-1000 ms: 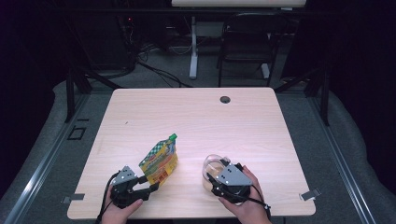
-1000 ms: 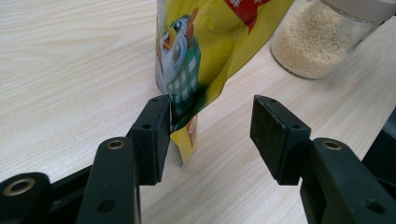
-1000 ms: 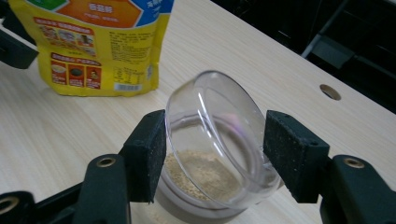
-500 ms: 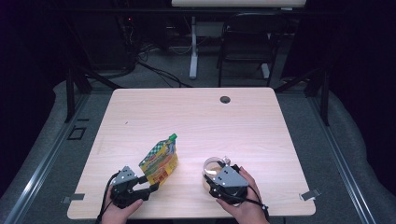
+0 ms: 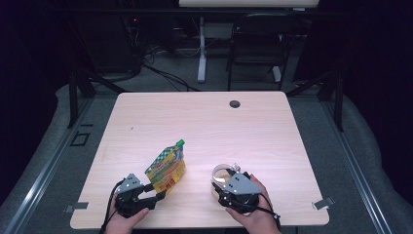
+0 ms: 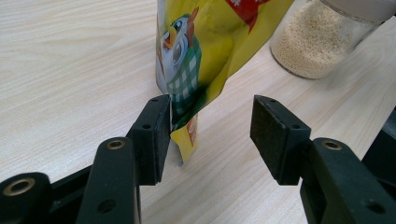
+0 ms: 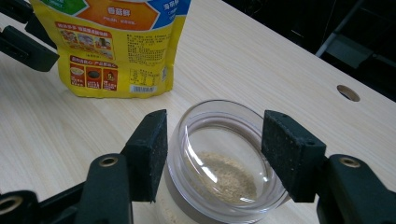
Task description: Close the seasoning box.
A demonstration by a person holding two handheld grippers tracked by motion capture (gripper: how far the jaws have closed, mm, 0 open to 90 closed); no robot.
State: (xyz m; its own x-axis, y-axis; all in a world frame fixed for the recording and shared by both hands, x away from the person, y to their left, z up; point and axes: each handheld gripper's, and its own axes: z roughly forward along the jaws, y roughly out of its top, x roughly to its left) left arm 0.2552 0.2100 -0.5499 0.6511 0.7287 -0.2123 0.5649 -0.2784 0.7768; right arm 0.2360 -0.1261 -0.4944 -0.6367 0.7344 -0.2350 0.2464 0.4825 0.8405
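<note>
A yellow snack pouch (image 5: pixel 166 168) with a green cap lies on the wooden table (image 5: pixel 204 126), left of centre near the front. My left gripper (image 5: pixel 157 196) sits at the pouch's near corner. In the left gripper view its jaws (image 6: pixel 210 135) stand open around the pouch's bottom edge (image 6: pixel 187 140), which lies against the left pad while the right pad is apart. A glass jar (image 5: pixel 222 174) with pale granules in its bottom stands to the right. My right gripper (image 7: pixel 215 154) has both pads against the sides of the jar (image 7: pixel 224 186).
A round cable hole (image 5: pixel 234 104) lies near the table's far edge. Metal clips (image 5: pixel 324 204) stick out at the front corners. A dark chair (image 5: pixel 255 44) and a white desk leg (image 5: pixel 201 48) stand beyond the table.
</note>
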